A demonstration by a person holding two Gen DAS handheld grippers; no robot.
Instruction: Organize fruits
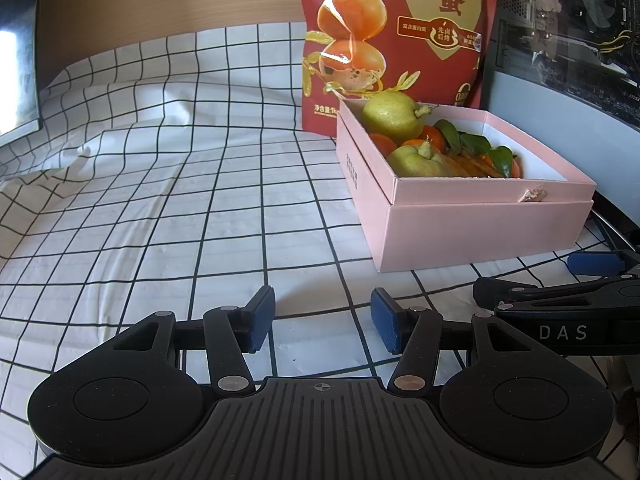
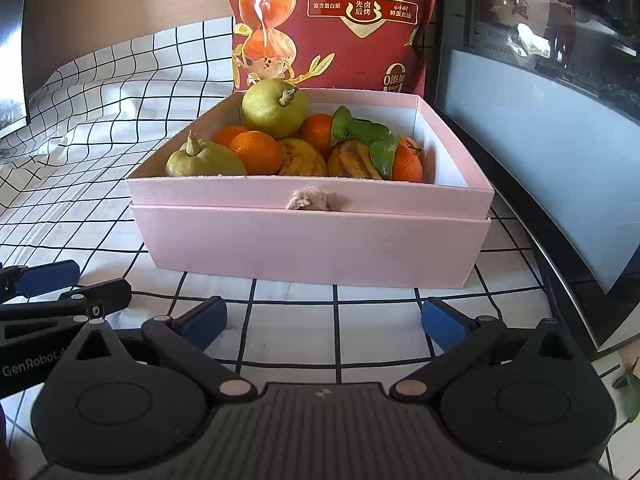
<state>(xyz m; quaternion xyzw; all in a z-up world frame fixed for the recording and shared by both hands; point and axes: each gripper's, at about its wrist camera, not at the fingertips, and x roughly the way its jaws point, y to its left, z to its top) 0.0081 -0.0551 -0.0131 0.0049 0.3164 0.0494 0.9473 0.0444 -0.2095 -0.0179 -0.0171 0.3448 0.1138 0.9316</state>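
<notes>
A pink box (image 2: 308,240) stands on the checked cloth, also in the left wrist view (image 1: 480,232) at the right. It holds two green pears (image 2: 274,108) (image 2: 204,160), several oranges (image 2: 256,152) with green leaves (image 2: 360,130) and two yellow-brown fruits (image 2: 302,158). My right gripper (image 2: 324,320) is open and empty, low over the cloth just in front of the box. My left gripper (image 1: 323,322) is open and empty, to the left of the box over bare cloth. The right gripper's fingers (image 1: 592,264) show at the right edge of the left wrist view.
A tall red snack bag (image 2: 340,20) stands behind the box. A dark computer case (image 2: 560,80) lines the right side. A wooden wall (image 1: 160,0) is at the back and a monitor edge (image 1: 16,60) at far left. A loose leaf (image 2: 630,388) lies at the right.
</notes>
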